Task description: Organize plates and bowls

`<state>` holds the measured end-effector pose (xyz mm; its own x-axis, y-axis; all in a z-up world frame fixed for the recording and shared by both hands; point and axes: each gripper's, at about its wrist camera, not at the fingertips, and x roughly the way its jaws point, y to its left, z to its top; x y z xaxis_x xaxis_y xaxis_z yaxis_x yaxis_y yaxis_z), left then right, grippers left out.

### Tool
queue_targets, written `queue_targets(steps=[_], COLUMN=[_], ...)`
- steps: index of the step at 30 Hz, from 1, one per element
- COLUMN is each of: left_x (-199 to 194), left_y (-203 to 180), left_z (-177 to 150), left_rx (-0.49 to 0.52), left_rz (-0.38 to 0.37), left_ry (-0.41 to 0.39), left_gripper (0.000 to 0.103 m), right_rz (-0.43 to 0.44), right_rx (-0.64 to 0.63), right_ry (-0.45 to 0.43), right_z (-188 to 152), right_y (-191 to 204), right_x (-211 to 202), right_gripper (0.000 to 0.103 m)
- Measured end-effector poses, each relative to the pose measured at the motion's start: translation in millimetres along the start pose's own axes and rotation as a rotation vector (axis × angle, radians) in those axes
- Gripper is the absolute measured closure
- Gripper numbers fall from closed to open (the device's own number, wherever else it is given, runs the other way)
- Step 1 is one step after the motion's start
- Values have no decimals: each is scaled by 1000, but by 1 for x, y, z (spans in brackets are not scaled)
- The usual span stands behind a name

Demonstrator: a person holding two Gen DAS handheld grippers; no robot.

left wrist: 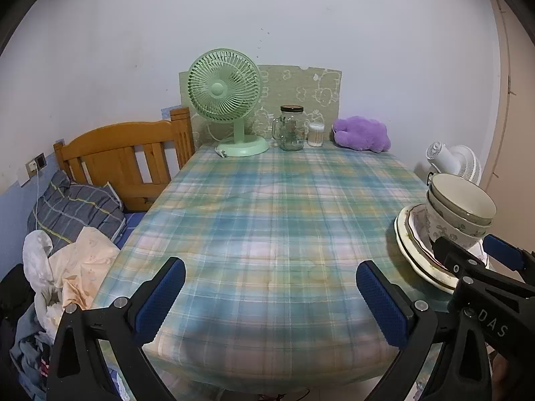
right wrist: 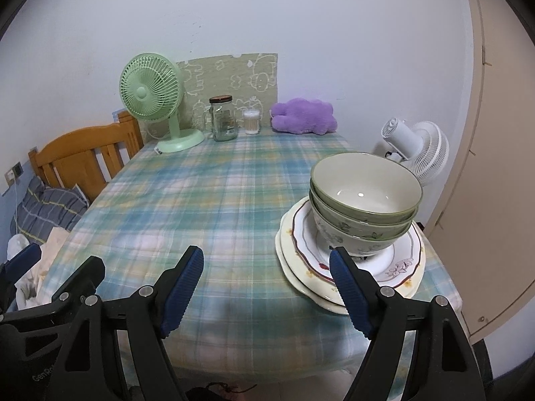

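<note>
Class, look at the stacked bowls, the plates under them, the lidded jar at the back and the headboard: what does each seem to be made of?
Bowls: likely glazed ceramic; glossy, a light glint inside.
Plates: probably glazed ceramic too; smooth, with painted rims and flowers.
Jar: clear glass, see-through; the dark lid's material is unclear.
Headboard: seemingly varnished wood; orange-brown slats with a slight sheen.

Each hand-held gripper is a black plastic frame with triangular cut-outs. The left hand-held gripper [left wrist: 269, 295] and right hand-held gripper [right wrist: 265, 287] carry blue ribbed pads [left wrist: 162, 295] fixed by silver screws [left wrist: 121, 302]; white lettering [left wrist: 494, 329] marks the frame.
</note>
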<state>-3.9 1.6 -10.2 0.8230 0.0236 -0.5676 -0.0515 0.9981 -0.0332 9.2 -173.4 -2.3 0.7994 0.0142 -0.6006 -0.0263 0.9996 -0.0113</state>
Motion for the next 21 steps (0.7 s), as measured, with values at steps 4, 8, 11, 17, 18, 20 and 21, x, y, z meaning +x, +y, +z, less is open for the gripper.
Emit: queue_targets(steps=[4,8,11,17,18,20,21], left_x=[-3,-5,-5,-5,-6,-7,-7], left_y=[-2,-2,-1,-1,-1,-1,-1], left_z=[1,1,1,0,0,-1,-1], left_rx=[6,7,6,0,0,-3,-5], left_rz=[-8,-16,-18,-17,-16,-12,-13], left_ry=[-8,-9,-7,-1,0,1,3], left_gripper=[0,0,0,0,0,0,0], right_rz=[-7,-15,-20,-17,-15,-13,-15], right_rx=[6,10,9,7,7,5,5], right_ry=[-1,-2,1,4,5,6,6], right_z=[-1,-1,-2,-1,-1,-1,-2], right_y=[-2,-4,-4,-4,-4,-5,-4], right_x=[-4,-7,-7,-6,-7,-7,-7], right_gripper=[23,23,23,23,23,23,23])
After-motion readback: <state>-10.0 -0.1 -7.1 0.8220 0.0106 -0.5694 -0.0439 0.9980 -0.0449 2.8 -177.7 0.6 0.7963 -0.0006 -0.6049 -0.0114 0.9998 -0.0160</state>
